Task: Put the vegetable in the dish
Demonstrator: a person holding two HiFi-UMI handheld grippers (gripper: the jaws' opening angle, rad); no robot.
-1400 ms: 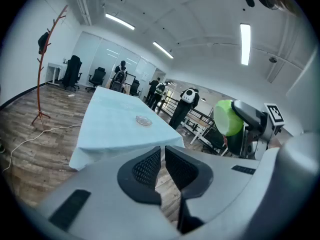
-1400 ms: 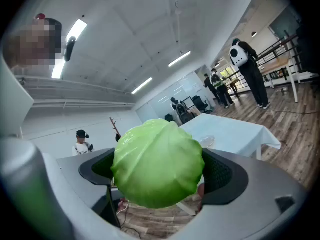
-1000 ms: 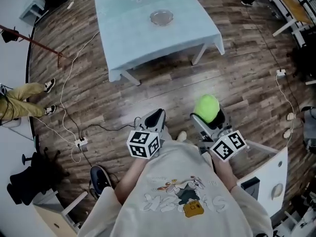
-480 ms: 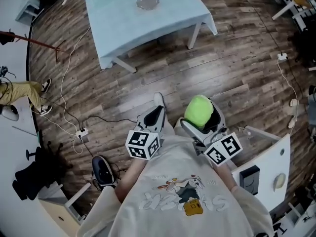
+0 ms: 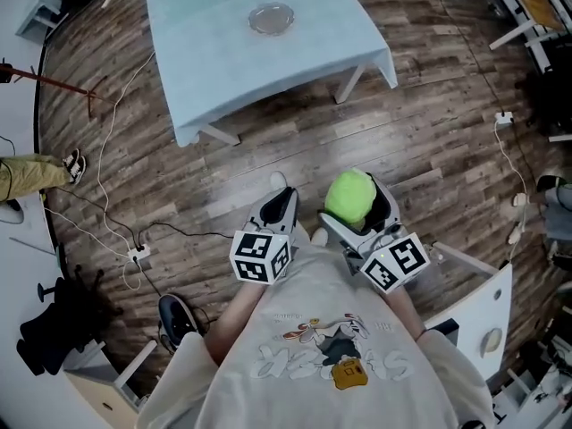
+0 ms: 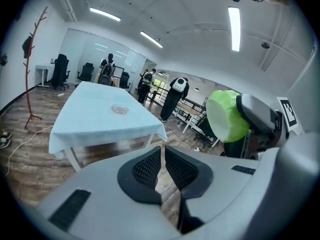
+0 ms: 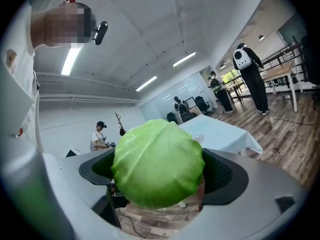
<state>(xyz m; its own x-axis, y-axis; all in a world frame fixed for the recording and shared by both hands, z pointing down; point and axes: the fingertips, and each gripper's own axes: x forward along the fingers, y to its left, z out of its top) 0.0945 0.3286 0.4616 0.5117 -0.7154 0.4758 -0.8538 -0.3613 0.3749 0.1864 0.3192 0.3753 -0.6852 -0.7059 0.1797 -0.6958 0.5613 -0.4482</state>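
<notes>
My right tongs point(image 5: 357, 209) were clamped on the one vegetable, a round green cabbage point(image 5: 348, 195), a pad pressed against each side of it. It hung above the wooden floor point(image 5: 420, 141), well apart from the worktop point(image 5: 223, 70). My left tongs point(image 5: 281, 207) were drawn together with only a slit between the pads and nothing in them. A single glass dish point(image 5: 271, 18) sat on the worktop's pale blue cloth, well in from every edge. Between me and the cloth's near hanging edge lay a broad stretch of bare floor. A white cable with a power strip point(image 5: 136, 256) trailed to my left, and a white cabinet point(image 5: 474, 302) stood close on my right. Each of the two tongs carried one marker cube. The print on my shirt was too small to read.
</notes>
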